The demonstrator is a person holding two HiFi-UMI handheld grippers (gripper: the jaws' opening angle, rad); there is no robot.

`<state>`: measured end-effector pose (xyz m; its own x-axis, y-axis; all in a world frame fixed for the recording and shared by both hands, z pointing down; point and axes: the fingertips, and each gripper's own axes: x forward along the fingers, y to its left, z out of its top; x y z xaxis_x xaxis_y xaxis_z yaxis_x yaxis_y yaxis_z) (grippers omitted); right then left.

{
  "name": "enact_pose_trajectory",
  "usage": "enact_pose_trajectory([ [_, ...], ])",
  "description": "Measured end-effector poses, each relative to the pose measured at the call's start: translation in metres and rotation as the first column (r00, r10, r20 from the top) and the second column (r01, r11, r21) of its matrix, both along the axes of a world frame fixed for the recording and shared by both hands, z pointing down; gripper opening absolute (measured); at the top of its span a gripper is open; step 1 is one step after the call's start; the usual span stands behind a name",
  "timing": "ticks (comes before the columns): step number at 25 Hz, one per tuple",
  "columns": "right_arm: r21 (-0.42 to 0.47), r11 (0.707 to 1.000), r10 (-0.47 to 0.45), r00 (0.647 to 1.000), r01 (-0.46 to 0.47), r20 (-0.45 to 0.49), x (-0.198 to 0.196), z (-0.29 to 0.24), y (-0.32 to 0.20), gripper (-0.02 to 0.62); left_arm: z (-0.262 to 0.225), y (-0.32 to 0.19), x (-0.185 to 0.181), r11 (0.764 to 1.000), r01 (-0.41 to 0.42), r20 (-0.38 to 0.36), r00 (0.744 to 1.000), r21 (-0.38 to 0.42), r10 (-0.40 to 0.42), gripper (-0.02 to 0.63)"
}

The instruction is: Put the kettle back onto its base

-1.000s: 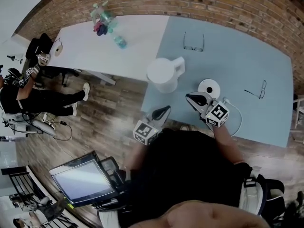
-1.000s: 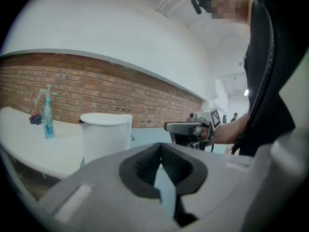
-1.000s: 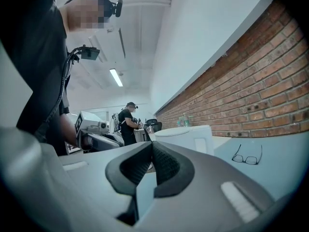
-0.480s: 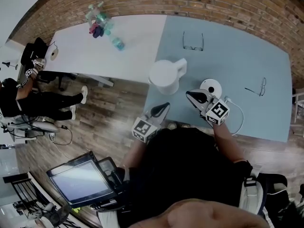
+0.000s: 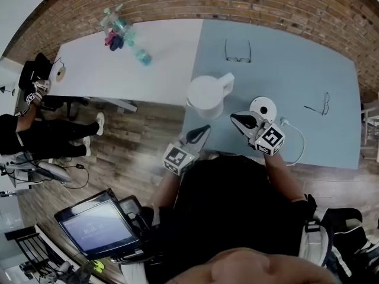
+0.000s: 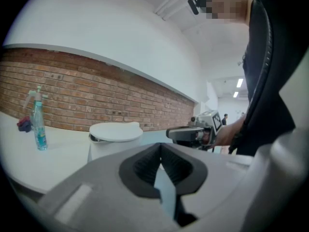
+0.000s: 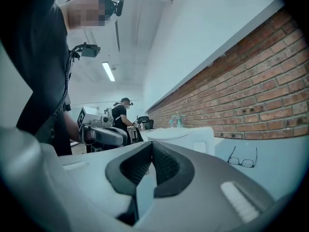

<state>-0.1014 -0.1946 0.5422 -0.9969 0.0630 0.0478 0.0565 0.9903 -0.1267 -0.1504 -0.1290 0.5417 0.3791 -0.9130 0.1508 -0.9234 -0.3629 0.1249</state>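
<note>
The white kettle [image 5: 208, 94] stands on the pale blue table [image 5: 296, 70], close to its left edge, with the handle turned to the far right. Its round white base [image 5: 261, 108] lies empty to the kettle's right. My left gripper [image 5: 204, 129] is shut and holds nothing, just in front of the kettle. Beside the base's near left edge my right gripper [image 5: 233, 118] is also shut and empty. In the left gripper view the kettle [image 6: 115, 138] rises behind the closed gripper [image 6: 161, 146]. The right gripper view has the kettle [image 7: 186, 138] beyond that gripper [image 7: 152, 145].
Two pairs of glasses [image 5: 240, 57] [image 5: 320, 107] lie on the blue table. The base's cord [image 5: 294, 142] loops toward the near edge. A white table [image 5: 136, 64] with spray bottles [image 5: 121, 31] adjoins on the left. A seated person [image 5: 35, 129] and a monitor [image 5: 95, 229] are at left.
My left gripper has edged forward toward the kettle. My right gripper has shifted slightly beside the base. Both stay shut, and the kettle has not moved.
</note>
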Motion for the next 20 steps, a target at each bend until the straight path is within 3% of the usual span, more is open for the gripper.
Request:
enact_pose_trajectory([
  [13, 0.052, 0.978, 0.203, 0.977, -0.200, -0.057, -0.001, 0.019, -0.037, 0.006, 0.012, 0.013, -0.019, 0.997, -0.078, -0.005, 0.997, -0.013, 0.078, 0.002],
  [20, 0.089, 0.959, 0.275, 0.957, -0.267, -0.090, -0.005, 0.030, -0.054, 0.058, 0.013, 0.027, -0.026, 0.997, -0.080, -0.012, 0.997, -0.017, 0.080, 0.002],
])
